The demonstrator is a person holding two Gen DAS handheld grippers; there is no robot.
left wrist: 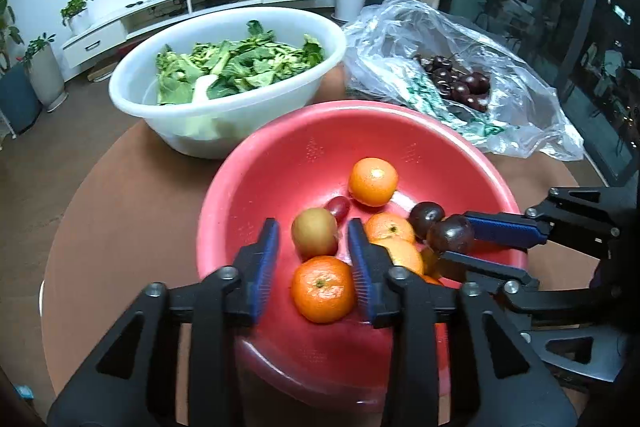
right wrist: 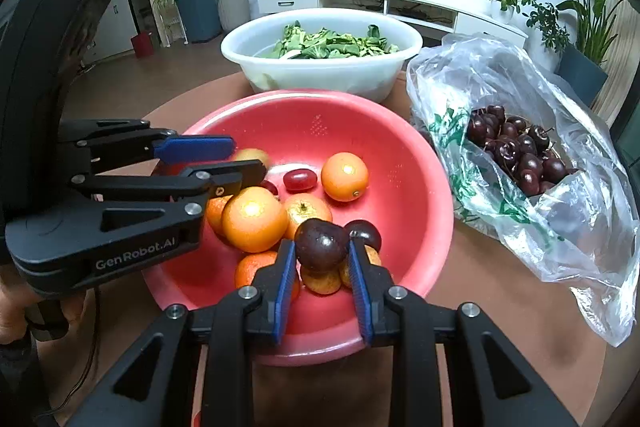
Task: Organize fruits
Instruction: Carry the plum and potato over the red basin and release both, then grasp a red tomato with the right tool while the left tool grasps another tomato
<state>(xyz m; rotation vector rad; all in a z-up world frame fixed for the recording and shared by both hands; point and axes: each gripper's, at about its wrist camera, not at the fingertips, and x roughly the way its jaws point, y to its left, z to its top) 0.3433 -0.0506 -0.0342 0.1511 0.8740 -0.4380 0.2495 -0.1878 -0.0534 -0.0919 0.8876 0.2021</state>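
1. Right gripper (right wrist: 322,255) was clamped on a dark plum (right wrist: 321,246), held between its blue pads over the red bowl (right wrist: 400,131).
2. Left gripper (left wrist: 314,239) stood open with nothing pressed; a yellow-green fruit (left wrist: 314,231) and an orange (left wrist: 323,289) lay in the bowl between and below its jaws.
3. Beyond both jaws sat a white basin (left wrist: 132,95) of greens.
4. Right of the jaws lay a bag (right wrist: 580,227) of cherries (right wrist: 520,151).
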